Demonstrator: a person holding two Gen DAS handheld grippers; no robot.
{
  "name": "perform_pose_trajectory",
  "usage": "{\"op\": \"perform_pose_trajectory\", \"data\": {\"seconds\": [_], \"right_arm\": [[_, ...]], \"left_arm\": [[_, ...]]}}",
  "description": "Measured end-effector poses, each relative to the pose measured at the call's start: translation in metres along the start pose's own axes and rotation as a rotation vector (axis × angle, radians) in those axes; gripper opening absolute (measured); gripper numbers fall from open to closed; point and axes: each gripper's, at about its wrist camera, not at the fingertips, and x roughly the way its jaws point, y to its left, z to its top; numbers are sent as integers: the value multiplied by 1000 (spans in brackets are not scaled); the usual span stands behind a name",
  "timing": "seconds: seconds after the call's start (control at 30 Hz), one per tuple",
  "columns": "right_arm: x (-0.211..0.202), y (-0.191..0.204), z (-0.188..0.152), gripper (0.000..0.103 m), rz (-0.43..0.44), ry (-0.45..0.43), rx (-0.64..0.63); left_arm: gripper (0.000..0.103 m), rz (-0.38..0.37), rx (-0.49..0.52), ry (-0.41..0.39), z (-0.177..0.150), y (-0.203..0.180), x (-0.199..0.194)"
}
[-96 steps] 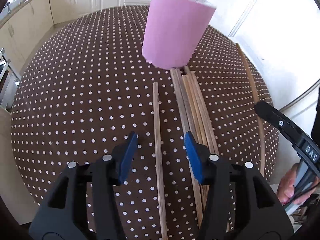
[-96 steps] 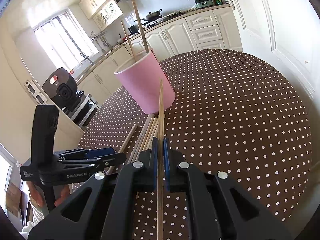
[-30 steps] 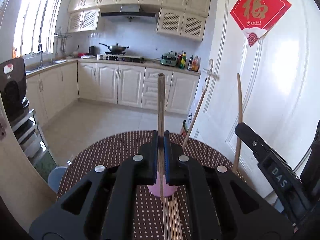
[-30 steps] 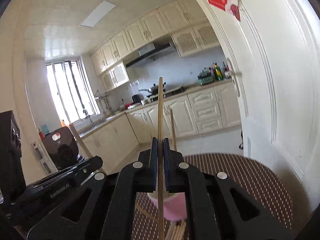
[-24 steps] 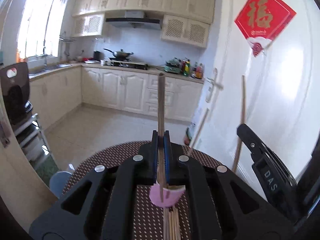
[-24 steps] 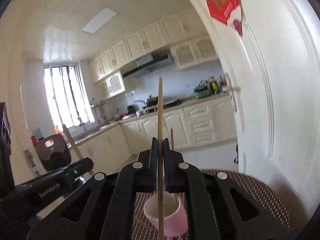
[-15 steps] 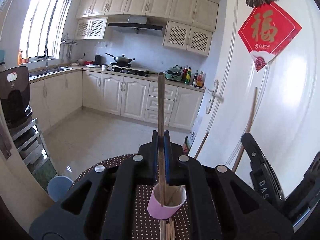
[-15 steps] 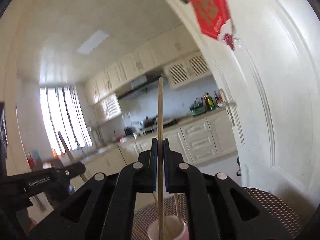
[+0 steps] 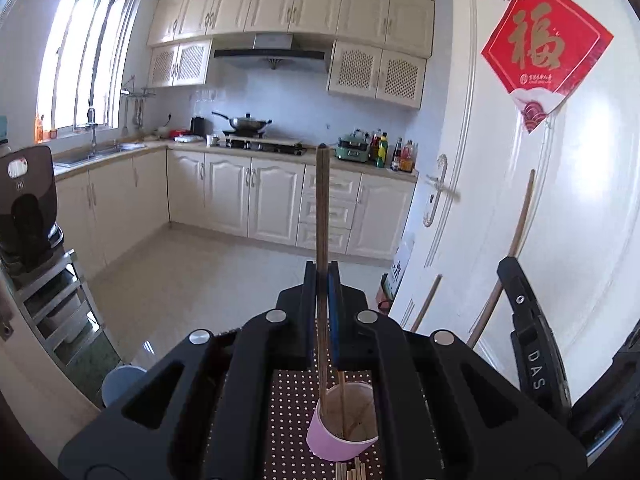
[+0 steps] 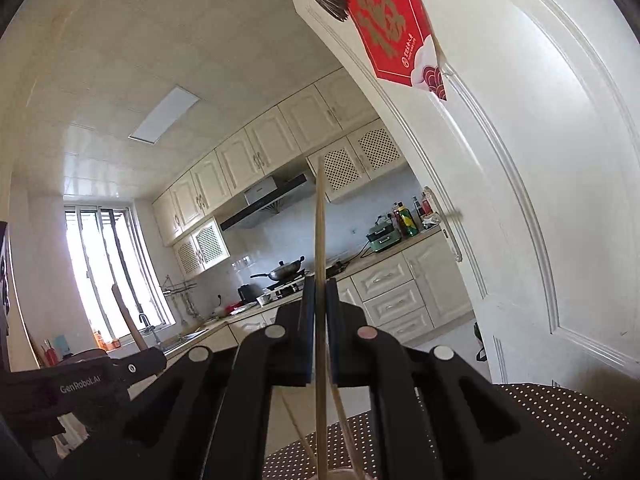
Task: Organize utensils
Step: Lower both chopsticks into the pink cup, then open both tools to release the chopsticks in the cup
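My left gripper (image 9: pixel 322 280) is shut on a dark brown chopstick (image 9: pixel 321 208) that stands upright. Its lower end reaches into the pink cup (image 9: pixel 340 438), where other chopsticks lean. The cup stands on the brown dotted table (image 9: pixel 288 404), with loose chopsticks (image 9: pixel 352 472) lying in front of it. My right gripper (image 10: pixel 319 286) is shut on a pale chopstick (image 10: pixel 319 220), also upright, above the cup, whose rim only just shows at the bottom edge. In the left wrist view the right gripper (image 9: pixel 528 344) shows at the right with its chopstick (image 9: pixel 516 240).
A white door (image 10: pixel 540 200) with a red paper sign (image 9: pixel 540 52) stands close on the right. Kitchen cabinets (image 9: pixel 248 200) and a stove line the far wall. At the left edge a dark appliance (image 9: pixel 28 200) sits on a metal rack. The left gripper (image 10: pixel 80 384) shows low left in the right wrist view.
Both grippers have stayed shut on their chopsticks. The left one has risen and now looks into the cup, its chopstick's end inside. The right view has tilted up, and the cup has slid to the bottom edge.
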Motion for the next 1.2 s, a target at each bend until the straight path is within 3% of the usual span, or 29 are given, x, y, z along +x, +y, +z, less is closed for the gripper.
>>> {"op": "perform_pose_trajectory", "data": {"seconds": [0.17, 0.27, 0.47, 0.73, 0.97, 1.2], "right_arm": [[5, -6, -11, 4, 3, -18, 5], [12, -1, -19, 4, -17, -26, -56], [22, -2, -35, 4, -24, 12, -74], [29, 4, -57, 4, -54, 88, -124], [44, 1, -76, 5, -62, 266, -68], [43, -4, -77, 8, -94, 328, -30]], "left_arm": [[6, -41, -23, 68, -13, 7, 28], [6, -46, -42, 105, -21, 11, 43], [6, -79, -44, 144, -37, 17, 61], [7, -153, -82, 171, -54, 27, 82], [8, -202, -88, 134, -63, 34, 83], [10, -190, -43, 159, -72, 29, 88]]}}
